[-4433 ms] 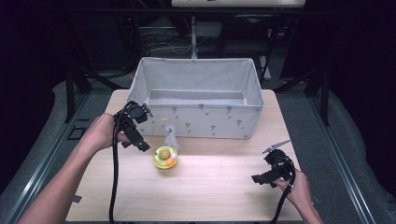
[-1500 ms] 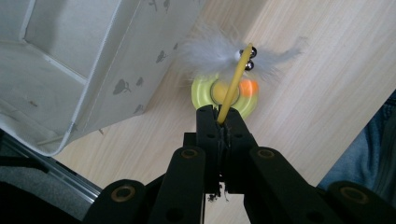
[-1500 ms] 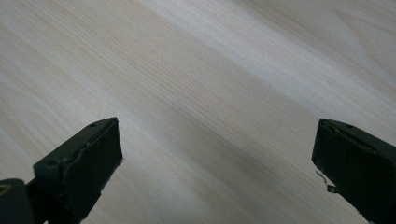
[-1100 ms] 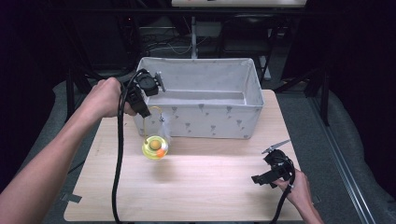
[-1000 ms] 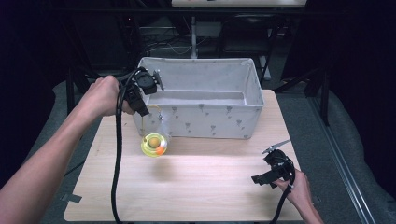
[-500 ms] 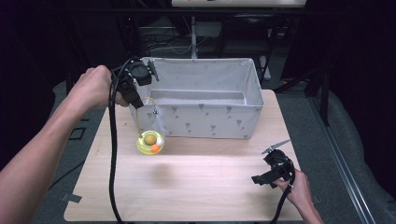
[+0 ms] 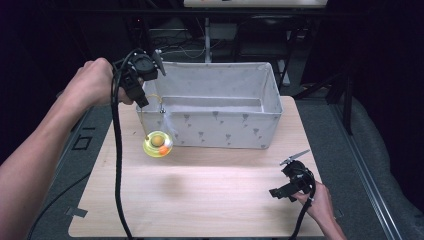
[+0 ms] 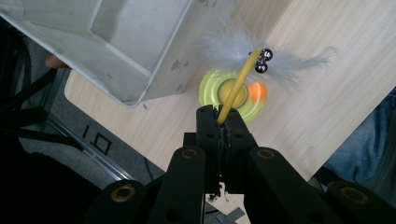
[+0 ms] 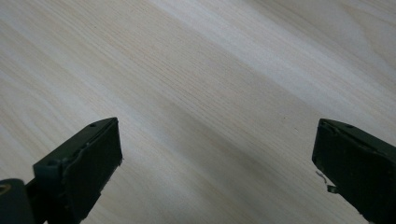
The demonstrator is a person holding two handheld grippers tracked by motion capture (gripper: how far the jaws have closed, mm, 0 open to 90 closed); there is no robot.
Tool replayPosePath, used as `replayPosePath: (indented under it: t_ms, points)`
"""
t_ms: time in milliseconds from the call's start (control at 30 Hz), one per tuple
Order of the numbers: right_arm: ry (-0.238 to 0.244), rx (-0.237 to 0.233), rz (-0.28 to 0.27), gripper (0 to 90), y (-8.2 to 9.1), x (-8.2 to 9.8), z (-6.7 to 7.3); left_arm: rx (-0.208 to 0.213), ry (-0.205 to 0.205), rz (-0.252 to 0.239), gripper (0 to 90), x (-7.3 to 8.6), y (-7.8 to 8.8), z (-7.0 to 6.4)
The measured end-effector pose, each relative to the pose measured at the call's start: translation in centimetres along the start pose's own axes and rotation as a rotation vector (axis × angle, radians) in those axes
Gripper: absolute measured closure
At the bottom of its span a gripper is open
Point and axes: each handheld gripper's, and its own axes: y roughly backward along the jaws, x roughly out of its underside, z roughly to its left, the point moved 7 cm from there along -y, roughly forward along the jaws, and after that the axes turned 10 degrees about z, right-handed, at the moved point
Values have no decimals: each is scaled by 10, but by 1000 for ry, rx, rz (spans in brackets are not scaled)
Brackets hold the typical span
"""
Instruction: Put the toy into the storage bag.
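A cat toy hangs in the air by the front left corner of the grey fabric box (image 7: 220, 127). It has a yellow-green disc (image 7: 156, 145) with an orange ball (image 8: 257, 92), a white feather (image 8: 224, 49) and small bells (image 8: 263, 60) on a thin yellow rod (image 8: 238, 86). My left gripper (image 7: 141, 101) is shut on the rod's upper end, raised beside the box's left wall; its jaws (image 8: 223, 114) point down at the disc. My right gripper (image 7: 278, 192) rests low at the table's front right, open, with bare wood between its jaws (image 9: 215, 158).
The box (image 8: 140, 42) is open-topped and stands at the back of the wooden table (image 7: 210, 200). A black cable trails from the left gripper down over the table's left side. Dark floor and metal frames surround the table.
The left gripper has risen and moved back and left with the toy, from over the table to the box's left corner. The right gripper has stayed put.
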Motion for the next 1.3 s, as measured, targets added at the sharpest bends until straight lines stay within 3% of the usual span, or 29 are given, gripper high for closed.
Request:
replayPosePath:
  t_ms: [167,267,533,1300]
  points:
    - [-13,-22,-16,13,0,-1,2,-8,6,1,882,2,7,4]
    - [-8,-3,-4,13,0,0,0,-16,10,2,882,3,12,6]
    - [-8,-5,2,13,0,0,-1,-19,33,-4,882,5,26,15]
    - [-11,-6,12,13,0,1,-2,-77,88,-4,881,0,65,40]
